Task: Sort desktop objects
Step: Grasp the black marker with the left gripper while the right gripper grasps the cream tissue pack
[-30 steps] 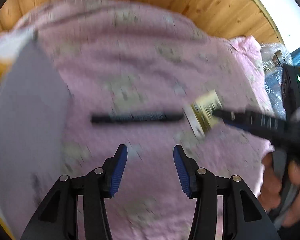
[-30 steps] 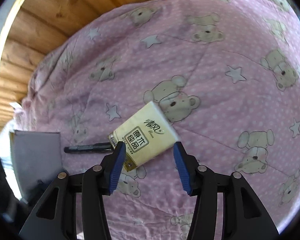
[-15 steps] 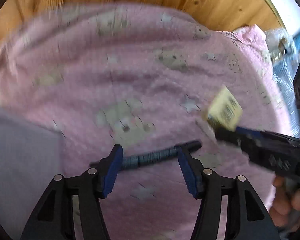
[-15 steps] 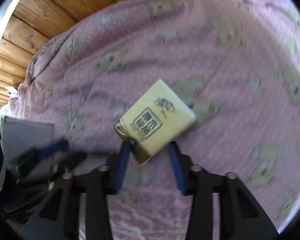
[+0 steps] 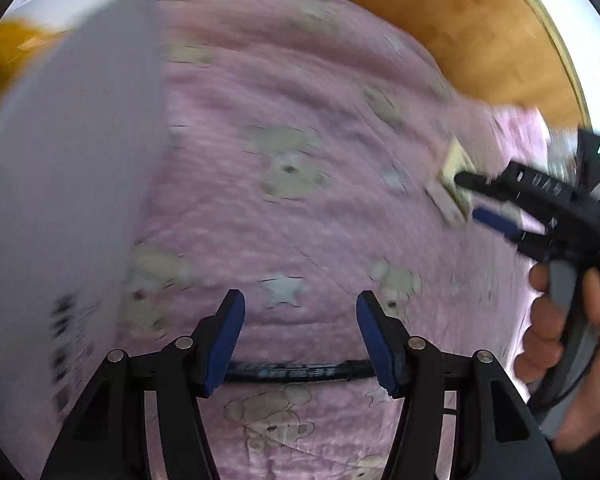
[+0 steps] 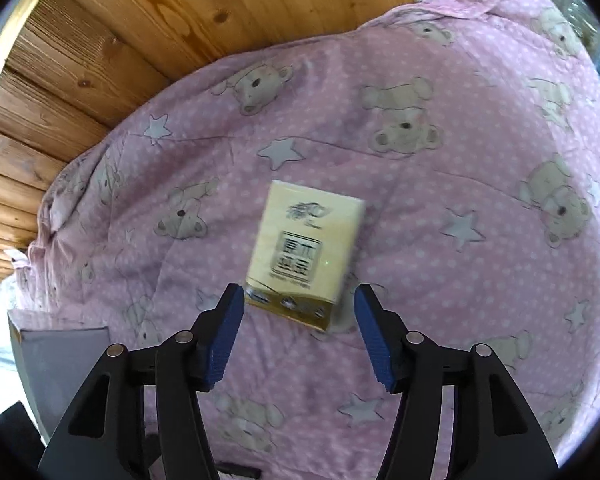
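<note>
A black pen (image 5: 296, 372) lies crosswise on the pink bear-print blanket (image 5: 300, 220), low between the fingers of my open left gripper (image 5: 296, 312), and neither pad touches it. A beige tissue pack (image 6: 306, 256) lies flat on the blanket (image 6: 460, 280). Its near end sits between the blue pads of my open right gripper (image 6: 298, 308), with a small gap on each side. In the left wrist view the pack (image 5: 454, 184) is blurred at the right, with the right gripper (image 5: 466, 196) and the hand (image 5: 560, 320) holding it. One end of the pen (image 6: 236, 470) shows at the bottom of the right wrist view.
A grey book (image 5: 60, 180) fills the left of the left wrist view and shows again as the grey book (image 6: 60, 360) at the lower left of the right wrist view. A wooden plank wall (image 6: 140, 40) runs behind the blanket.
The left gripper has moved forward over the pen, which now lies deeper between its fingers. The right gripper closed in on the tissue pack, turned it straight, then opened wider.
</note>
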Available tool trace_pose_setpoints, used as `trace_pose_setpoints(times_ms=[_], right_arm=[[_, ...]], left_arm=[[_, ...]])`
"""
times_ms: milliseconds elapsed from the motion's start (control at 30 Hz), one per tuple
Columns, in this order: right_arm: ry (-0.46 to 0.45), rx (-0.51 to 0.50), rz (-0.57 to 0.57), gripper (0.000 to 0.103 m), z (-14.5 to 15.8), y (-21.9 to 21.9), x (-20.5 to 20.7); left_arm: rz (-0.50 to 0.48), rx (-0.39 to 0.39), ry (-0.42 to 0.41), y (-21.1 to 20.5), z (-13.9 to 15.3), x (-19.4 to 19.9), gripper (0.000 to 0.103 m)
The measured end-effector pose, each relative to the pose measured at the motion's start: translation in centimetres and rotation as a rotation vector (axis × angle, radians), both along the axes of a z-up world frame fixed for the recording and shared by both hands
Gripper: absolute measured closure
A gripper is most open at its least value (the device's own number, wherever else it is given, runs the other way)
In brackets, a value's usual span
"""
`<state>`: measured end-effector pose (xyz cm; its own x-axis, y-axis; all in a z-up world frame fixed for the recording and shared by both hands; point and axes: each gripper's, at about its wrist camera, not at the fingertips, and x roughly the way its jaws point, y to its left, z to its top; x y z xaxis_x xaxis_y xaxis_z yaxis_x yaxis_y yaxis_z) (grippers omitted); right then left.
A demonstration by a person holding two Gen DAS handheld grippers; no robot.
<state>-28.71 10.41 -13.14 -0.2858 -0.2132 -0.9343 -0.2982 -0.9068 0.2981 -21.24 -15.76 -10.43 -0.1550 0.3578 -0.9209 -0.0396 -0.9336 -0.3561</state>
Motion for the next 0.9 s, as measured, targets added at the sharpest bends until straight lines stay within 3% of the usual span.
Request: trace_pose_setpoints(times_ms=[67, 200, 267, 300, 333, 400, 533, 667, 900], right_arm=[[-0.016, 0.041, 0.009, 0.042, -0.9, -0.8, -1.0], [-0.016, 0.086, 0.047, 0.033, -2.3, -1.9, -2.1], [-0.013, 0.119, 0.086, 0.036, -2.3, -2.5, -2.2], [-0.007, 0.114, 0.105, 0.054, -2.2, -2.5, -2.1], [-0.006, 0.102, 0.128, 0.067, -2.1, -2.6, -1.9], [-0.014, 0.099, 0.156, 0.078, -1.9, -2.2, -1.3], [0.000, 0.070, 0.179, 0.078, -0.9, -0.3, 1.0], [-0.018, 0.023, 0.194, 0.078, -0.9, 1.7, 4.0], [-0.101, -0.067, 0.141, 0.078, -2.2, 4.1, 9.9]], left_arm=[[0.065, -0.003, -0.002, -1.1, 0.3, 0.9, 0.039], [0.103, -0.014, -0.067, -1.9, -0.9, 2.5, 0.037], [0.124, -0.020, -0.061, -2.0, -0.9, 3.3, 0.037], [0.111, -0.014, -0.036, -1.6, -0.7, 3.5, 0.037], [0.076, -0.027, -0.012, -1.2, -0.4, 3.7, 0.037], [0.009, -0.055, 0.009, -0.5, -0.4, 3.7, 0.037], [-0.111, -0.044, 0.066, -0.4, 0.8, 4.4, 0.037], [-0.298, -0.032, 0.064, 1.4, 0.6, 4.9, 0.037], [-0.512, -0.122, 0.102, 4.5, -1.3, 5.5, 0.037]])
